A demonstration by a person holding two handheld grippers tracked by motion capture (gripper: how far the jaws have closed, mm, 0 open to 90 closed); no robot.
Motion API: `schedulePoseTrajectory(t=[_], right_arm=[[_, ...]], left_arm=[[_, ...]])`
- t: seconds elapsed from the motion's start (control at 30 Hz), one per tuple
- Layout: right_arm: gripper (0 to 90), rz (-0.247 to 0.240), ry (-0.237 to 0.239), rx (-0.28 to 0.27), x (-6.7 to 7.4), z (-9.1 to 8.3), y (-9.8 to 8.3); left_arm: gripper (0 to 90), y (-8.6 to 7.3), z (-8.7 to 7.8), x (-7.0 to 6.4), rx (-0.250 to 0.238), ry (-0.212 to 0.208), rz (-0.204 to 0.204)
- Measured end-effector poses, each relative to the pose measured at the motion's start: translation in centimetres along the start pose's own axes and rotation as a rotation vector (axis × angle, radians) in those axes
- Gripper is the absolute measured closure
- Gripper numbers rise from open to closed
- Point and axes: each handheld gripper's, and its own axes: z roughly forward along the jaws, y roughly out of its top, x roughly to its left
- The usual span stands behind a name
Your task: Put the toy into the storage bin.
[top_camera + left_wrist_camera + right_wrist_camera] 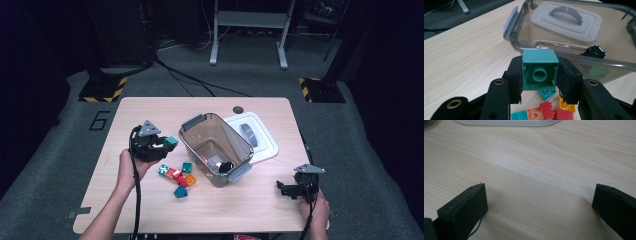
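Item 1, teal brick (539,72): you hold it in your left gripper (159,145), the fingers (514,77) pressed on two opposite side walls. Its hollow underside faces the gripper's camera, so the grip sits on flat faces rather than on studs, which likely keeps it from twisting. It hangs above the tabletop (150,112), between the loose pile and the bin.

Item 2, clear bin (216,146): it stands open at the middle of the tabletop, its near rim just ahead of the held brick. A few small pieces, one dark, lie at its bottom. The open mouth suggests it is the destination for the bricks.

Item 3, white lid (260,137): it lies flat beside the bin, on its far right side, handle up, clear of the loading path.

Item 4, loose bricks (177,176): teal, orange and red, they cluster on the tabletop just left of the bin, within easy reach of your left gripper.

Item 5, right gripper (292,189): it rests low over bare tabletop near the right front corner, fingers (465,207) spread wide and holding nothing, apparently parked out of the way.
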Motion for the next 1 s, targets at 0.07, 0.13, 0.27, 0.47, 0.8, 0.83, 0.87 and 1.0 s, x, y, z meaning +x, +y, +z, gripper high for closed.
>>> schedulePoseTrajectory(t=[0.07, 0.13, 0.27, 0.47, 0.8, 0.83, 0.87, 1.0], right_arm=[[0.0, -0.001, 0.000, 0.000, 0.0, 0.0, 0.0], [0.0, 0.000, 0.000, 0.000, 0.0, 0.0, 0.0], [0.0, 0.003, 0.001, 0.001, 0.0, 0.0, 0.0], [0.0, 0.003, 0.001, 0.001, 0.0, 0.0, 0.0], [0.0, 0.003, -0.001, 0.001, 0.0, 0.0, 0.0], [0.0, 0.013, -0.008, -0.004, 0.1, 0.0, 0.0], [0.0, 0.013, -0.008, -0.004, 0.1, 0.0, 0.0], [0.0, 0.016, -0.008, -0.003, 0.1, 0.0, 0.0]], left_arm=[[59.2, 0.4, 0.4, -0.3, -0.004, -0.009, 0.000], [59.2, 0.9, 0.7, -0.6, -0.003, -0.016, 0.014], [59.2, 1.9, 1.5, -1.4, -0.011, -0.035, 0.029], [59.2, 3.2, 2.7, -2.8, -0.018, -0.074, 0.053], [59.1, 3.6, 5.5, -4.8, 0.019, -0.133, 0.072], [59.1, 3.5, 5.7, -4.9, 0.030, -0.138, 0.067], [59.1, 3.4, 5.9, -5.0, 0.039, -0.145, 0.068], [59.1, 3.0, 6.6, -5.3, 0.076, -0.159, 0.071]])
